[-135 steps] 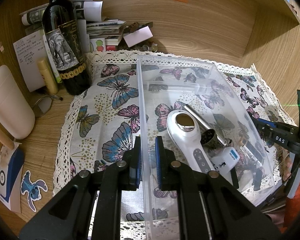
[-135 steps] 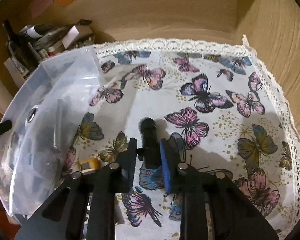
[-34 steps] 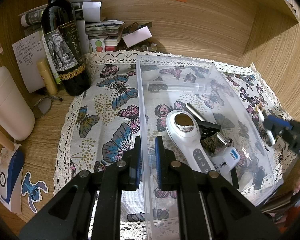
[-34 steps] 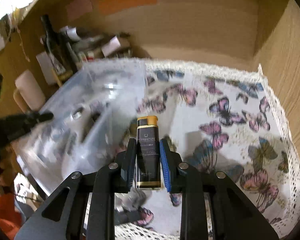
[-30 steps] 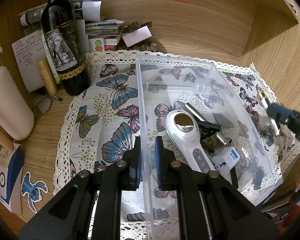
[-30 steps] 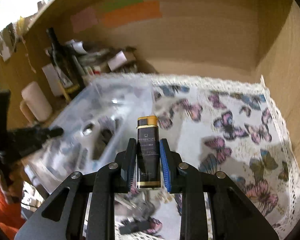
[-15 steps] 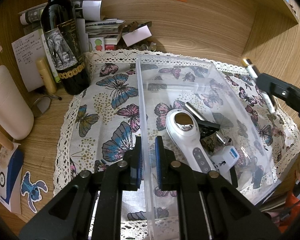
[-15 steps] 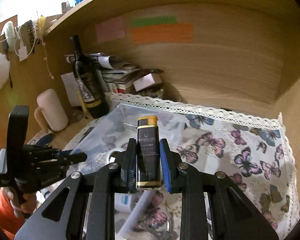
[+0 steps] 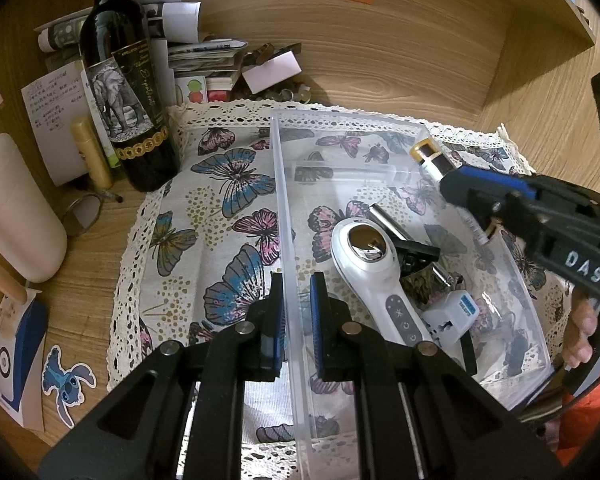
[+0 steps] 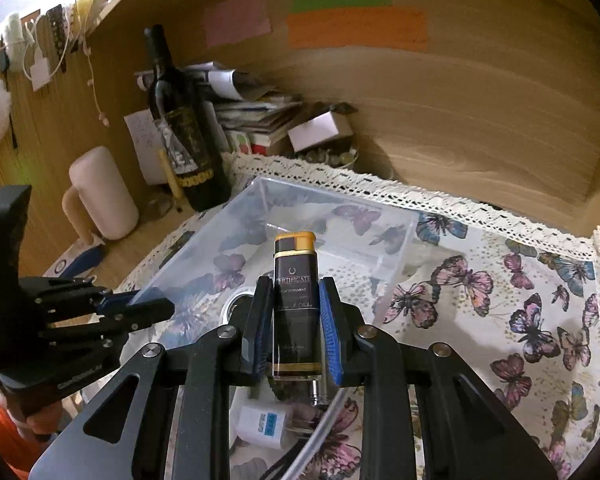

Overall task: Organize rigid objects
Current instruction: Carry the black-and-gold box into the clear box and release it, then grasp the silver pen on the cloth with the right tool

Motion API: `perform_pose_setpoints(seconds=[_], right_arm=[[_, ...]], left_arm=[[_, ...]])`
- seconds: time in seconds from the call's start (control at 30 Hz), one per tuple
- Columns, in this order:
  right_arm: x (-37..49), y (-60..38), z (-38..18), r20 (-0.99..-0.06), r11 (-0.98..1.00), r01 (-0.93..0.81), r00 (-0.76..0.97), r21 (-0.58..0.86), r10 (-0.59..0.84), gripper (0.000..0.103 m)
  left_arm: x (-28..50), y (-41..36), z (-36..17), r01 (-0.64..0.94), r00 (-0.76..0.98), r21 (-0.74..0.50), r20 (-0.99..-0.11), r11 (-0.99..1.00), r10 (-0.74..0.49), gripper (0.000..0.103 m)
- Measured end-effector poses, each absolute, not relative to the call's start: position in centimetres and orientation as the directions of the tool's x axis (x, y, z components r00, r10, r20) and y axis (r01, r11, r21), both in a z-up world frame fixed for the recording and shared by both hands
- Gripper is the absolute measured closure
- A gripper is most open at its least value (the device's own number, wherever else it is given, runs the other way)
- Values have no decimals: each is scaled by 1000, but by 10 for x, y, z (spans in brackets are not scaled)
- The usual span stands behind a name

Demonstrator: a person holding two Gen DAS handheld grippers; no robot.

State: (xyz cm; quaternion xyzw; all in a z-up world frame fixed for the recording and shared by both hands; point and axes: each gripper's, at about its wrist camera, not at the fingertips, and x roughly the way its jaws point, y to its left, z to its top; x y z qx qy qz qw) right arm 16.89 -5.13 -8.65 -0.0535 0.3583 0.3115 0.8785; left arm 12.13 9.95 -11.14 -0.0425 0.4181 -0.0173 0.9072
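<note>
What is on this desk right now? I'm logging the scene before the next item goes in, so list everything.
plastic bin: 1, clear, on the cloth, its left wall pinched by the left gripper
lighter: 1, black and gold, held over the bin
handheld device: 1, white, in the bin
plug adapter: 1, white and blue, in the bin
metal tube: 1, silver, in the bin
cloth: 1, butterfly print with lace edge, under the bin
wine bottle: 1, dark, back left
mug: 1, cream, far left
papers: a pile, by the back wall
sticky notes: 3, pink, green, orange, on the wall
left gripper: 1, black, shut on the bin
right gripper: 1, black, shut on the lighter
</note>
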Motion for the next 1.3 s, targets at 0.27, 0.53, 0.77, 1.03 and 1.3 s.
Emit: perform_pose_setpoints(seconds=[0.27, 0.53, 0.77, 1.03, 1.3], right_arm=[[166, -55, -85, -667, 808, -576, 553, 128, 500, 67], [149, -90, -59, -613, 840, -529, 625, 124, 484, 66], [134, -117, -64, -642, 873, -478, 641, 96, 421, 66], [117, -127, -109, -759, 876, -476, 539, 85, 366, 66], [103, -126, -133, -814, 862, -496, 459, 99, 357, 66]], left_arm=[[122, 98, -111, -5, 649, -89, -758, 996, -64, 93], [123, 97, -112, -5, 649, -84, -758, 996, -61, 93], [124, 96, -112, -5, 650, -81, -758, 997, -58, 93], [124, 96, -112, -5, 649, -81, -758, 997, -58, 93], [124, 97, -112, -5, 650, -81, -758, 997, -58, 93]])
